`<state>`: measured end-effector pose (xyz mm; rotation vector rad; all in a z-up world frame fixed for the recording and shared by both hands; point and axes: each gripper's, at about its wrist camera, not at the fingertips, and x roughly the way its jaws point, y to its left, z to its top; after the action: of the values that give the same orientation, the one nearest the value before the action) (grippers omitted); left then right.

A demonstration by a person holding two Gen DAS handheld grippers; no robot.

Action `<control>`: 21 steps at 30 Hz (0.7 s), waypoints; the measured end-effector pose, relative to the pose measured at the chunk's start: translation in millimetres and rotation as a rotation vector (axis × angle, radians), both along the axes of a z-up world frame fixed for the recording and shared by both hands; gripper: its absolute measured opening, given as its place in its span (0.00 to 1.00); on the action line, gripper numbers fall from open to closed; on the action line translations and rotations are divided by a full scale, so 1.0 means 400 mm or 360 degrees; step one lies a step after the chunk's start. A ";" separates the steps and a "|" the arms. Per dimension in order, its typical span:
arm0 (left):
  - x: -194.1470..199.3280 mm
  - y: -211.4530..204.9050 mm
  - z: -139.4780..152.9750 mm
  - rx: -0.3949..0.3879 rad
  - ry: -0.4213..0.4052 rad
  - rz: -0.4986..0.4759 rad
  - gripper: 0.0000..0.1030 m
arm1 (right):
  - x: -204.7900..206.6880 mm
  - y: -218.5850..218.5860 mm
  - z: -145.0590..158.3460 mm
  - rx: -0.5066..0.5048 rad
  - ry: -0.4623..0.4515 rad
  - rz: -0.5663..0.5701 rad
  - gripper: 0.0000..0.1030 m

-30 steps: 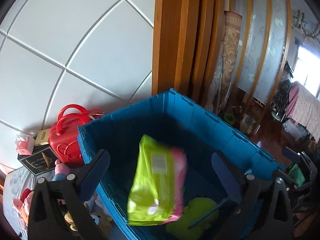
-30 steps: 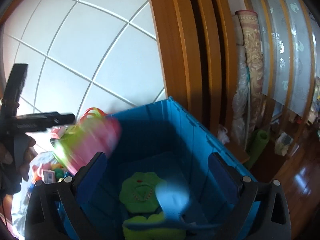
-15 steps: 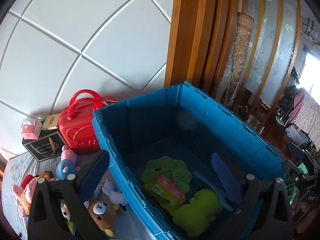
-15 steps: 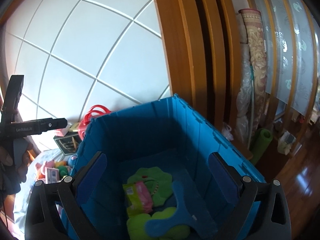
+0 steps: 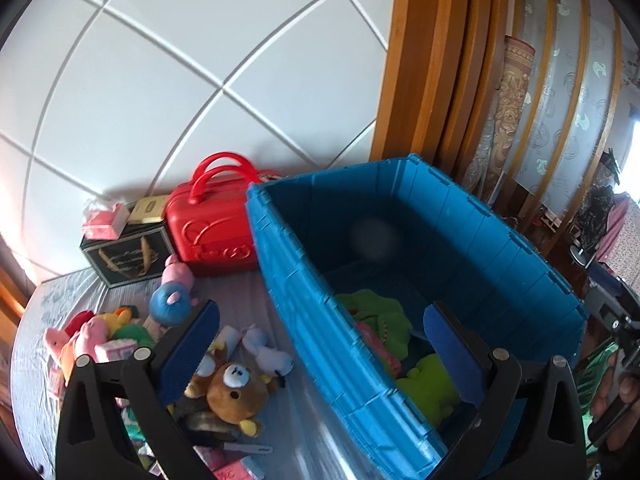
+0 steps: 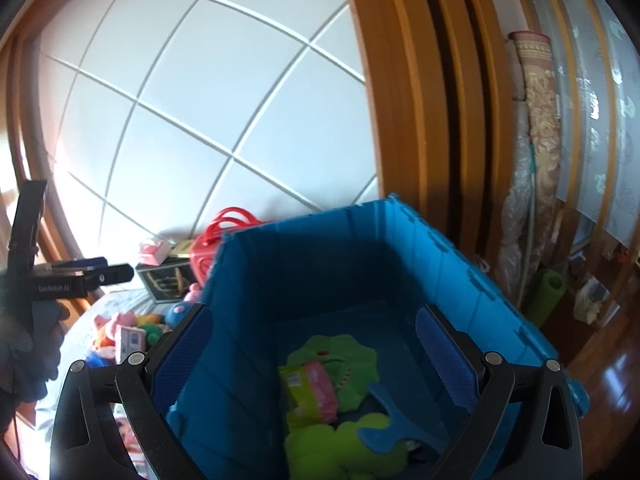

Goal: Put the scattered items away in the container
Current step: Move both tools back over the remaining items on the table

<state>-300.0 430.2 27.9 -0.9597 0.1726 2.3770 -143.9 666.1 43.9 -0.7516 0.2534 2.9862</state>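
The blue plastic bin (image 5: 316, 312) stands open on a grey bedsheet (image 5: 236, 292). Inside it lie a green flower-shaped plush (image 6: 340, 356), a green and pink pack (image 6: 306, 392), a flat blue piece (image 6: 396, 420) and a lime plush (image 6: 344, 444). My left gripper (image 5: 320, 352) hangs open and empty over the bin's left wall. Left of that wall lie scattered toys: a brown bear plush (image 5: 236, 388), a white bunny (image 5: 266, 352), a blue round plush (image 5: 170, 306) and pink pig plushes (image 5: 80, 336). My right gripper (image 6: 316, 352) is open and empty above the bin (image 6: 460, 252).
A red carry case (image 5: 212, 220), a black box (image 5: 124, 252) and a pink tissue pack (image 5: 104, 220) stand against the white tiled wall. Wooden door frames, a rolled rug (image 6: 540, 120) and a green mat (image 6: 548, 292) are to the right. A hand (image 6: 32, 344) holds the left gripper.
The green and pink pack and the blue piece have fallen into the bin and now lie still. My left gripper has swung left, which brings the toys on the sheet into view.
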 end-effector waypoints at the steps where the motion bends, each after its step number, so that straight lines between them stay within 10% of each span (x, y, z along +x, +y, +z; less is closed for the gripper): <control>1: 0.007 -0.022 -0.008 -0.0004 -0.0007 0.0019 1.00 | 0.001 -0.014 0.000 0.0001 0.0003 0.0020 1.00; 21: 0.153 -0.680 -0.204 -0.0095 -0.0177 0.0533 1.00 | 0.027 -0.416 -0.008 0.0066 -0.0014 0.0392 1.00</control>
<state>-238.6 158.1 -53.8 -1.2279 0.0421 2.6217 -133.2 499.8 40.8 -0.8492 0.1042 3.2047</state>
